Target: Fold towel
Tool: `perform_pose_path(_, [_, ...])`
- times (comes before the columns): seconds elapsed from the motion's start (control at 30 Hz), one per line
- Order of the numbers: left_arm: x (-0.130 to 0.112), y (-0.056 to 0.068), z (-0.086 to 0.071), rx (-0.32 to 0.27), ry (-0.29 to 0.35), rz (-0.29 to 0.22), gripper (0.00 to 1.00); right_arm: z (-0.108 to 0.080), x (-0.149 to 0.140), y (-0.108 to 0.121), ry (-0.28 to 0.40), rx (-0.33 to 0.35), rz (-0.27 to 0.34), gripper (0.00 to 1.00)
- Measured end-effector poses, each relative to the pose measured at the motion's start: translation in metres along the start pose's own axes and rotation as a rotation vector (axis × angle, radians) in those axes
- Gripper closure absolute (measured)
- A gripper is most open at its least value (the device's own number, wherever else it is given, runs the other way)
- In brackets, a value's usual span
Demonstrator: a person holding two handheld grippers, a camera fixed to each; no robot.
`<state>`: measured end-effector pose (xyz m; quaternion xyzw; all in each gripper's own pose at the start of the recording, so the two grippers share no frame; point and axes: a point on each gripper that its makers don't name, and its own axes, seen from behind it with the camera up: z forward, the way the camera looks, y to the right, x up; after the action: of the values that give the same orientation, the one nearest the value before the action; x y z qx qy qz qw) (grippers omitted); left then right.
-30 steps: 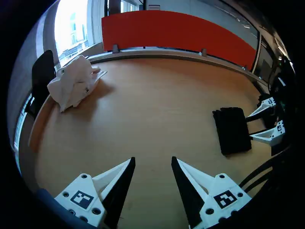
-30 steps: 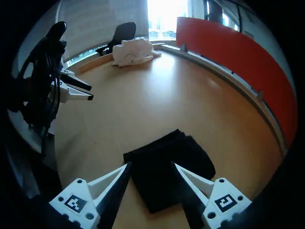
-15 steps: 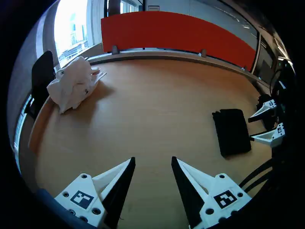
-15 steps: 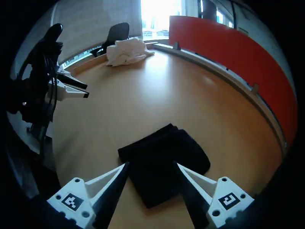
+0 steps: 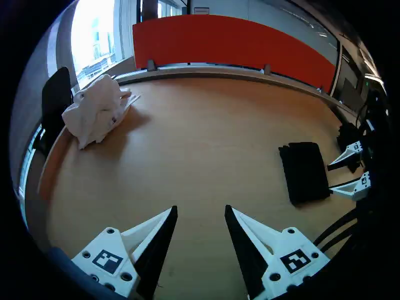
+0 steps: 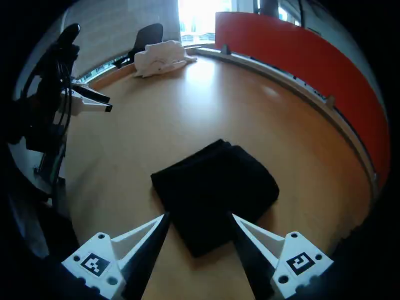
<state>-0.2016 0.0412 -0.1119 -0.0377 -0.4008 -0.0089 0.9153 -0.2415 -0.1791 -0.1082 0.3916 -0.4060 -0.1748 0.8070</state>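
Note:
A black towel [image 6: 215,192] lies folded into a thick rectangle on the wooden table [image 6: 165,120]. My right gripper [image 6: 200,220] is open, its fingertips just short of the towel's near edge, with nothing between them. In the left gripper view the same towel [image 5: 303,171] lies at the right, with the right gripper [image 5: 341,174] beside it. My left gripper [image 5: 200,212] is open over bare table. In the right gripper view the left gripper [image 6: 97,102] is at the far left, held by a dark-sleeved arm.
A crumpled pile of white cloth [image 5: 97,107] sits at the table's far left corner, seen too in the right gripper view as white cloth [image 6: 160,55]. A red divider panel [image 5: 230,42] runs along the far edge. A black chair [image 5: 52,100] stands beyond the table.
My right gripper has drawn back from the towel, whose near edge now lies beyond the fingertips instead of between them. The left gripper has stayed put.

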Motion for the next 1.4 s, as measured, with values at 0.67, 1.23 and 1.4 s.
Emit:
perform_pose_path(0.67, [-0.003, 0.005, 0.002, -0.006, -0.007, 0.001, 0.31, -0.003, -0.052, -0.001, -0.084, -0.021, 0.054, 0.18])
perform_pose_path(1.23, [-0.002, 0.007, 0.003, -0.009, -0.005, 0.000, 0.31, 0.000, -0.067, -0.001, -0.110, -0.036, 0.071, 0.54])
perform_pose_path(1.4, [-0.001, 0.007, 0.002, -0.009, -0.004, -0.002, 0.31, 0.000, -0.067, 0.003, -0.109, -0.046, 0.084, 0.68])
